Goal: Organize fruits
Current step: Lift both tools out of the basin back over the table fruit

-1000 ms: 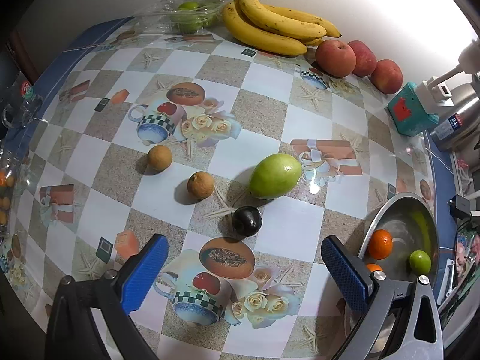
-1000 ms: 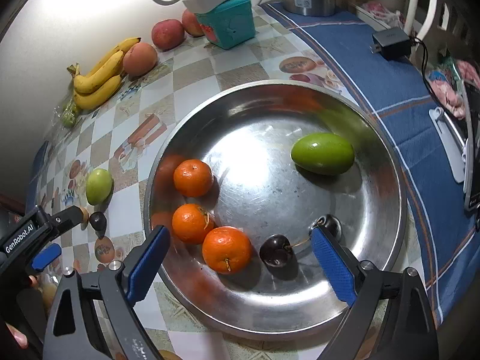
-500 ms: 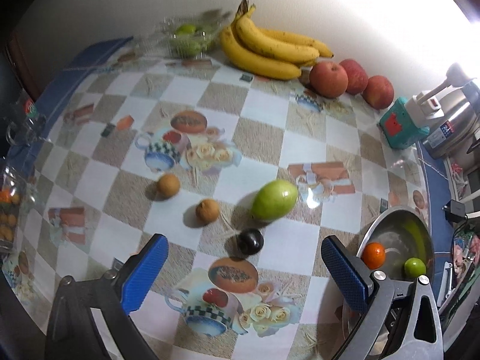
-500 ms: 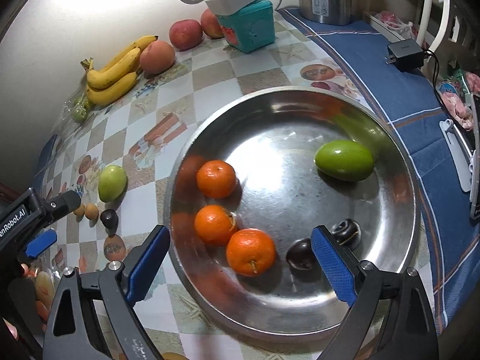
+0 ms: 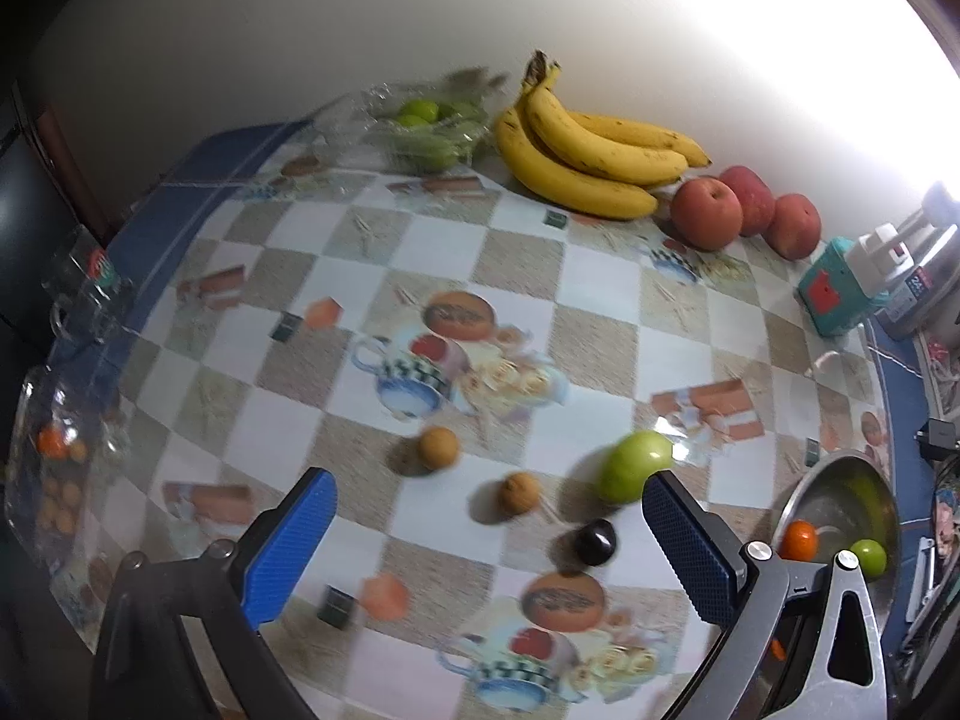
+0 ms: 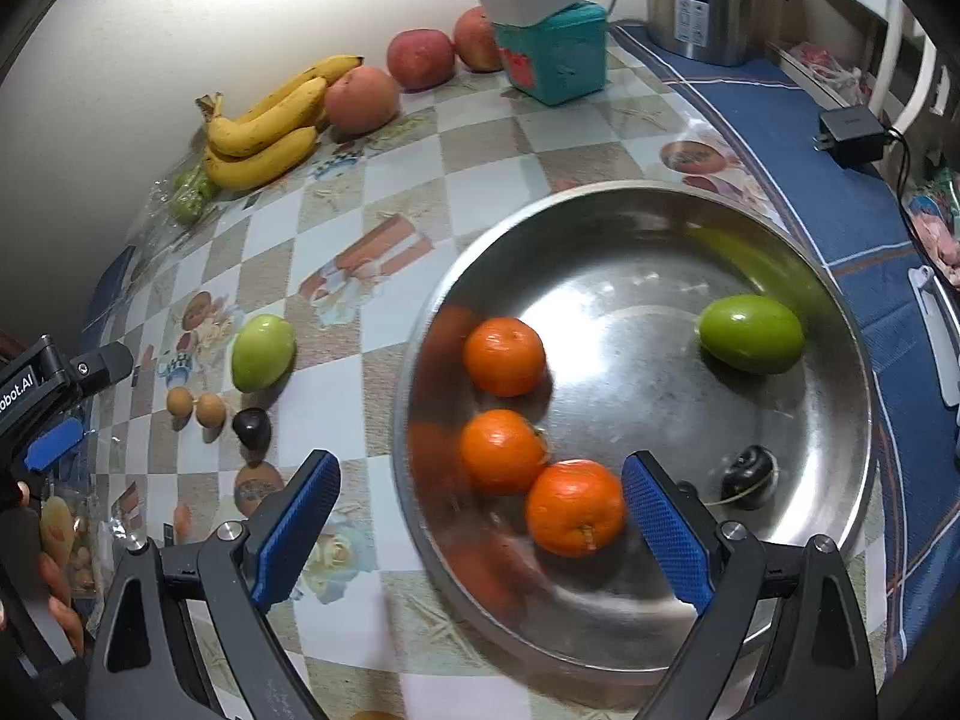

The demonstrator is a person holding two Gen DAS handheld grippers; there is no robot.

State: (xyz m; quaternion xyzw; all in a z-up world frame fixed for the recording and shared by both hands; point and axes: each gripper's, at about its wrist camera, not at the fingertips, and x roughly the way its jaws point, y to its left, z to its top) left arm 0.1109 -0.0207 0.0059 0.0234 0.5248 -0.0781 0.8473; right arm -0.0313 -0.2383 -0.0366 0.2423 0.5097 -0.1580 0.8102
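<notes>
Overhead, left gripper [image 5: 487, 546] fingers spread wide, empty, right gripper [image 6: 480, 531] fingers likewise, above metal bowl [image 6: 840, 312]

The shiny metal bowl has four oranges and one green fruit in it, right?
Not quite. The right wrist view shows three oranges in the metal bowl, not four. The fainter orange patches on its wall are reflections. There is one green fruit in it, as you said.

left gripper [image 5: 486, 540] drawn back from fruits; right gripper [image 6: 480, 516] shifted left
</notes>
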